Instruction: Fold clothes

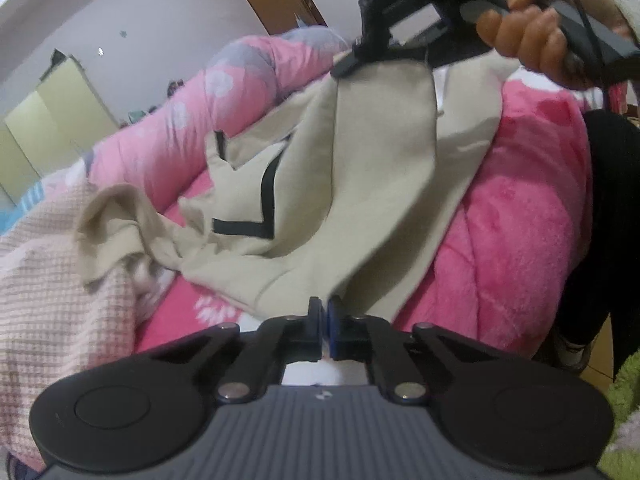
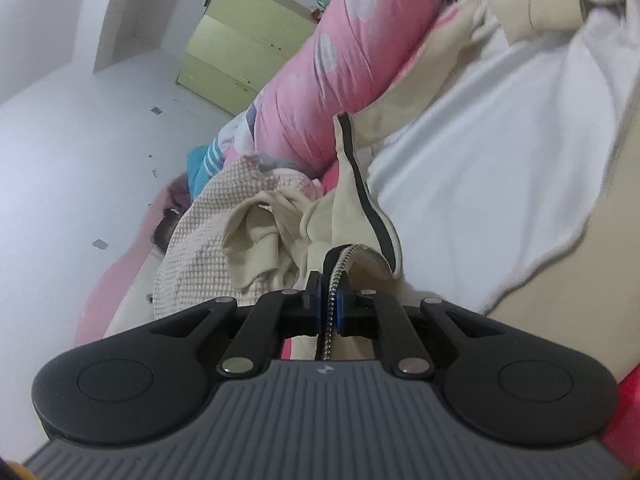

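Note:
A beige jacket [image 1: 380, 160] with black trim lies stretched over a bright pink blanket [image 1: 512, 208] on the bed. My left gripper [image 1: 325, 312] is shut on the jacket's near edge, and the cloth runs straight up from its pads. At the far end my right gripper [image 1: 348, 62], gripped by a hand [image 1: 532, 36], pinches the jacket's upper corner. In the right wrist view that gripper [image 2: 328, 296] is shut on the jacket's metal zipper edge [image 2: 338, 268]. The jacket's white lining [image 2: 480, 152] spreads to the right.
A rolled pink floral quilt [image 1: 248, 80] lies along the far side of the bed. A pink-and-white waffle cloth [image 1: 52, 260] is bunched at the left beside a crumpled beige sleeve [image 1: 116, 224]. A person's black-clad leg [image 1: 608, 220] stands at the right edge. A green cabinet [image 2: 240, 48] stands behind.

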Action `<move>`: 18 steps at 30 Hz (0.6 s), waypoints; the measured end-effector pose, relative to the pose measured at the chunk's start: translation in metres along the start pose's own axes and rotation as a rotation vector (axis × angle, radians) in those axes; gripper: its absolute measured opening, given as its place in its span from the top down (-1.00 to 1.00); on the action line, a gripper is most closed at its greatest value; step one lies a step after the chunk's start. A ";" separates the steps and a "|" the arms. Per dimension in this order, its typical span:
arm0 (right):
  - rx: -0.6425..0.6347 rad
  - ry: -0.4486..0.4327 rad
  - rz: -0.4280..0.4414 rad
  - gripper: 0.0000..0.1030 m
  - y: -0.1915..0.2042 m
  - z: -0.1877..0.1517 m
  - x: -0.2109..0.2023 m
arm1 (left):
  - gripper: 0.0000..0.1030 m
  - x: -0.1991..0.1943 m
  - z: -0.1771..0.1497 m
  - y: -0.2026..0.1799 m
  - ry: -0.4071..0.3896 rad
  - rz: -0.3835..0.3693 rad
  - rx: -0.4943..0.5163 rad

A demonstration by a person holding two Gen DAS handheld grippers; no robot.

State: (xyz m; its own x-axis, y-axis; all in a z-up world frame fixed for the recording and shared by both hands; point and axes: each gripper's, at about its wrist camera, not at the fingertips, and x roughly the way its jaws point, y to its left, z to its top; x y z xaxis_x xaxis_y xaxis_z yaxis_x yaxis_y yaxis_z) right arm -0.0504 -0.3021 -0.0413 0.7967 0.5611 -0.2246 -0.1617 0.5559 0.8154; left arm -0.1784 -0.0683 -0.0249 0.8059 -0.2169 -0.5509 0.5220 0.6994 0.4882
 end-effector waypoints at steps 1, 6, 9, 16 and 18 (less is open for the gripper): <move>-0.028 -0.010 0.010 0.90 0.006 0.002 -0.006 | 0.94 -0.005 -0.002 0.002 -0.008 0.003 0.001; -0.158 0.032 -0.136 0.90 0.000 -0.007 -0.020 | 0.95 -0.006 -0.019 0.002 0.018 -0.064 -0.014; -0.181 0.152 -0.289 0.87 -0.027 -0.021 -0.005 | 0.94 0.002 -0.027 0.003 0.030 -0.108 -0.034; -0.263 0.141 -0.357 0.23 -0.006 0.018 -0.020 | 0.41 -0.017 -0.043 0.049 -0.062 -0.255 -0.163; -0.268 0.116 -0.344 0.20 0.000 0.039 -0.021 | 0.29 -0.023 -0.047 0.066 -0.104 -0.280 -0.220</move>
State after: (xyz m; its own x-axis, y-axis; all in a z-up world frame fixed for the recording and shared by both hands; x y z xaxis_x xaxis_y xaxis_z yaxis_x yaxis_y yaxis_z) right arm -0.0444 -0.3378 -0.0154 0.7625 0.3727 -0.5289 -0.0565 0.8527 0.5194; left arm -0.1759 0.0150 -0.0115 0.6703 -0.4811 -0.5650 0.6631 0.7301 0.1650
